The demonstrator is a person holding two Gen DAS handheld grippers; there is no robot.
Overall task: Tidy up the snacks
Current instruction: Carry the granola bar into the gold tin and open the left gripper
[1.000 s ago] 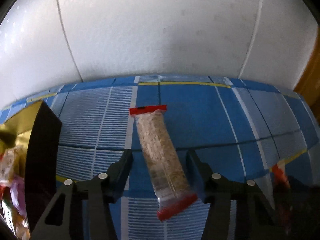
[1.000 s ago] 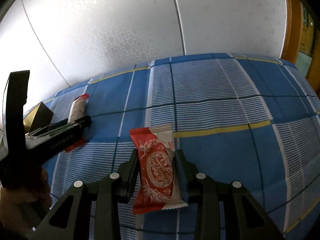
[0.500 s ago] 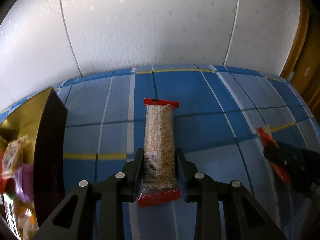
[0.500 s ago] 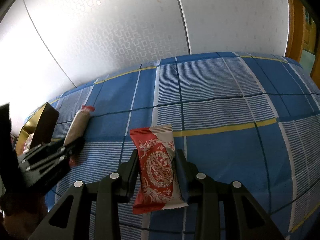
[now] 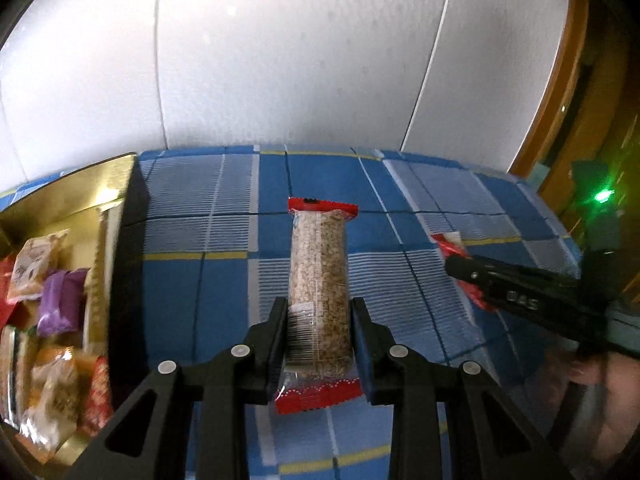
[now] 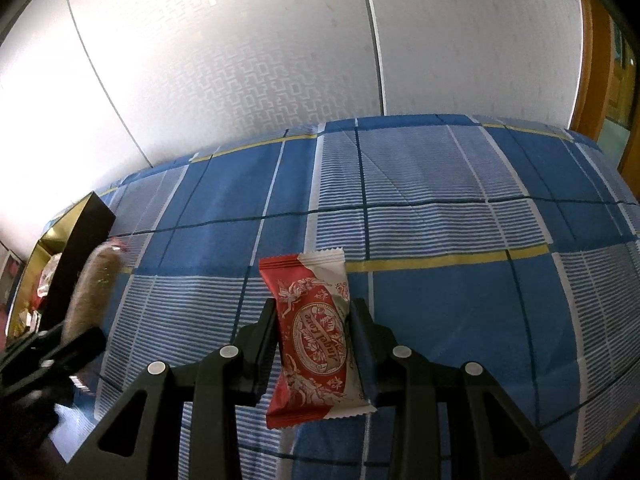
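Note:
My left gripper (image 5: 319, 312) is shut on a cereal bar (image 5: 318, 272) in a clear wrapper with red ends, held lengthwise above the blue checked cloth. In the right wrist view that bar (image 6: 93, 292) and the left gripper (image 6: 60, 344) show at the left edge. My right gripper (image 6: 313, 320) is shut on a red and white snack packet (image 6: 316, 336). From the left wrist view the right gripper (image 5: 454, 266) reaches in from the right, with the packet (image 5: 450, 242) partly hidden behind it.
A gold-lined box with a dark wall (image 5: 124, 264) stands at the left, holding several wrapped snacks (image 5: 52, 300); it also shows as the box (image 6: 86, 224) in the right wrist view. The blue checked cloth (image 6: 440, 200) meets a white panelled wall. A wooden door frame (image 5: 568, 80) stands at the right.
The left gripper's jaws closed on the cereal bar and lifted it off the cloth, carrying it left toward the box. The right gripper kept still with its packet.

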